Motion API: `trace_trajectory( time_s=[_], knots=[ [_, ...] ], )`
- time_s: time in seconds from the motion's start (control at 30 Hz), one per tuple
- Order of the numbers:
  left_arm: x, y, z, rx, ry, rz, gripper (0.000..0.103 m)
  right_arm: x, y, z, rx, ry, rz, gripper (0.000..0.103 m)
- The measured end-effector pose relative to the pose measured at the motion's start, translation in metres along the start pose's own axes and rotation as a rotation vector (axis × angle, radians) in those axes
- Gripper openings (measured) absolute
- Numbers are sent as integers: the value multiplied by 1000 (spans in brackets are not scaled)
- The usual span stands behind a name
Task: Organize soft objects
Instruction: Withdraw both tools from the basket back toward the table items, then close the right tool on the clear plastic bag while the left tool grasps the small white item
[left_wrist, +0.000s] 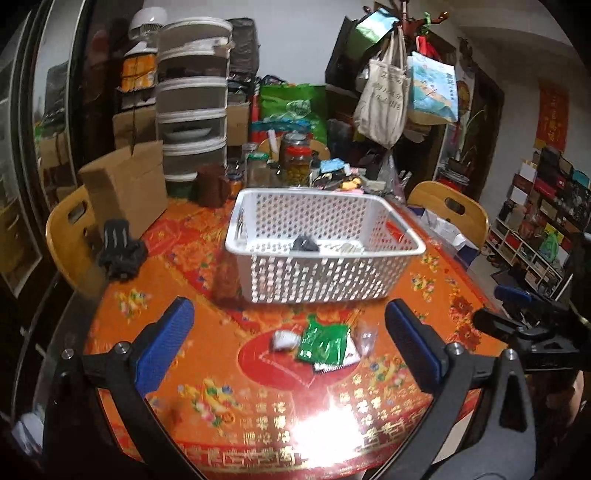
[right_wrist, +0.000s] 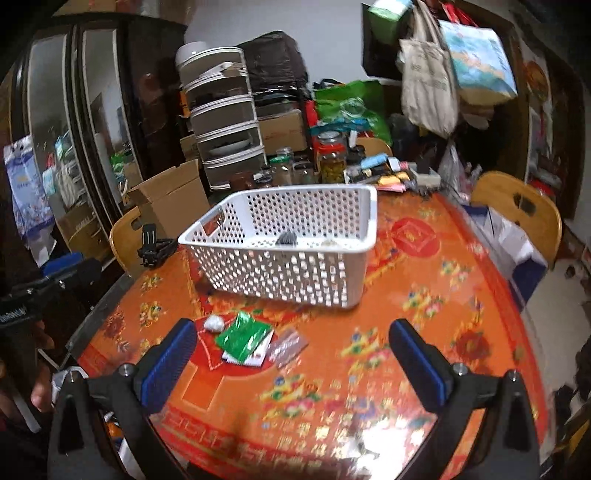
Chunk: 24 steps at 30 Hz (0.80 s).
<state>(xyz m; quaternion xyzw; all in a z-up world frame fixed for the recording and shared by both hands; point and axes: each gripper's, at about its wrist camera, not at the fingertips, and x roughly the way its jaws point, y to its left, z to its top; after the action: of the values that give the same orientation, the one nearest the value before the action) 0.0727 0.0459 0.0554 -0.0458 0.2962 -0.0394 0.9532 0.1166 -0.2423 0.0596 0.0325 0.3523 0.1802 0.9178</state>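
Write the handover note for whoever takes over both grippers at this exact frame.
Left gripper: fingers open, empty, above the table with the loose pile between its fingers in its wrist view.
Right gripper: open, empty, hovering beside it.
White basket: on the table, holding a dark item and a pale item.
Left on the tablecloth in front of the basket: green packet, small white bundle, clear plastic packet.
Next, probably: move these into the basket.
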Motion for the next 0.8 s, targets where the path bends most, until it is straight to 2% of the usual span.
trace_trajectory(
  time_s=[0.1,0.2,0.4,0.5,0.57,0.63,0.8],
  knots=[
    [8,4,-21,-17,21,-11,102,-4,-3,-18,39,-6,23,103],
    [20,6,-39,-12,43,15,102,0,-2,-34,70,5,42,103],
    [49,20,-54,-67,92,-20,102,31,3,-50,53,79,49,103],
    [66,23,-60,-65,108,-1,102,50,1,-57,62,114,44,103],
    [82,26,-60,-68,131,0,102,61,0,-62,63,134,45,100],
    [98,28,-62,-67,145,8,102,70,0,-64,62,145,36,93],
    [142,30,-64,-56,203,7,101,97,0,-64,63,181,31,88]
  ],
)
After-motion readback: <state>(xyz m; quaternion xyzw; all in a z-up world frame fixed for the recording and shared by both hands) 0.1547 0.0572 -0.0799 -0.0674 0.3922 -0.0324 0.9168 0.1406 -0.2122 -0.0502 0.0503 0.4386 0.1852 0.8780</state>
